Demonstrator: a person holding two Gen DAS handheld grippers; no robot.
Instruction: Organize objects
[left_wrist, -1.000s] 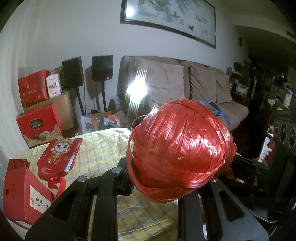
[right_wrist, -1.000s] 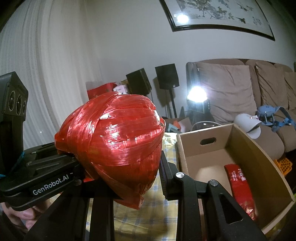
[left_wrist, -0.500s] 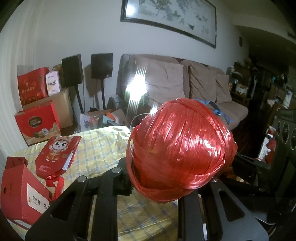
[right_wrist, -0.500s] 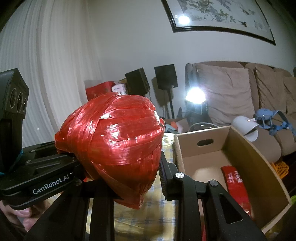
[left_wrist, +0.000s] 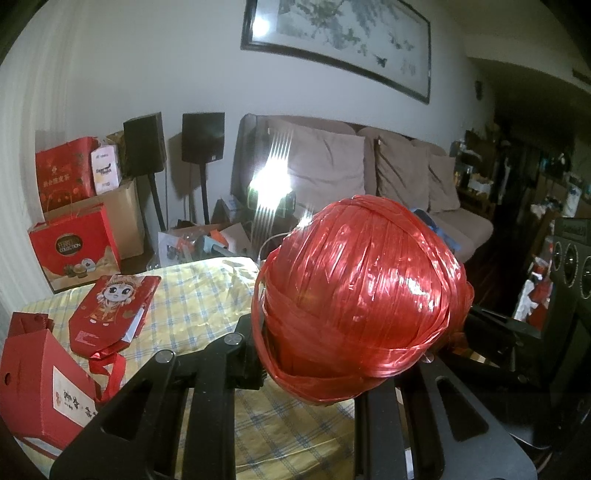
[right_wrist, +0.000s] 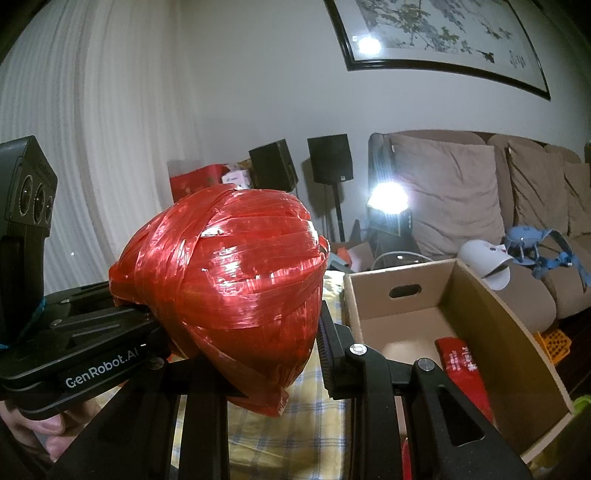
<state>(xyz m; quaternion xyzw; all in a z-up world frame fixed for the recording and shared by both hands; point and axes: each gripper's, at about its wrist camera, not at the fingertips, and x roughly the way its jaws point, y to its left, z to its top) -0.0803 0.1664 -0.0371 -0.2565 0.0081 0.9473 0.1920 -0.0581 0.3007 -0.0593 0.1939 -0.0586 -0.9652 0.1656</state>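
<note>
A big ball of shiny red plastic twine (left_wrist: 362, 295) is held up over the table between both grippers. In the left wrist view my left gripper (left_wrist: 343, 360) is shut on the ball's lower part, with its pads pressed into both sides. The right gripper's dark body (left_wrist: 517, 347) shows at the right edge. In the right wrist view my right gripper (right_wrist: 251, 354) is likewise shut on the same ball (right_wrist: 229, 280). Its right pad touches the twine and its left finger is hidden behind the ball. The left gripper (right_wrist: 74, 343) comes in from the left, a person's fingers below it.
An open cardboard box (right_wrist: 498, 332) stands to the right with a red packet (right_wrist: 461, 365) inside. On the yellow checked tablecloth (left_wrist: 207, 295) lie a red cartoon gift bag (left_wrist: 110, 306) and a red carton (left_wrist: 40, 387). Behind are a sofa, speakers, a bright lamp and more boxes.
</note>
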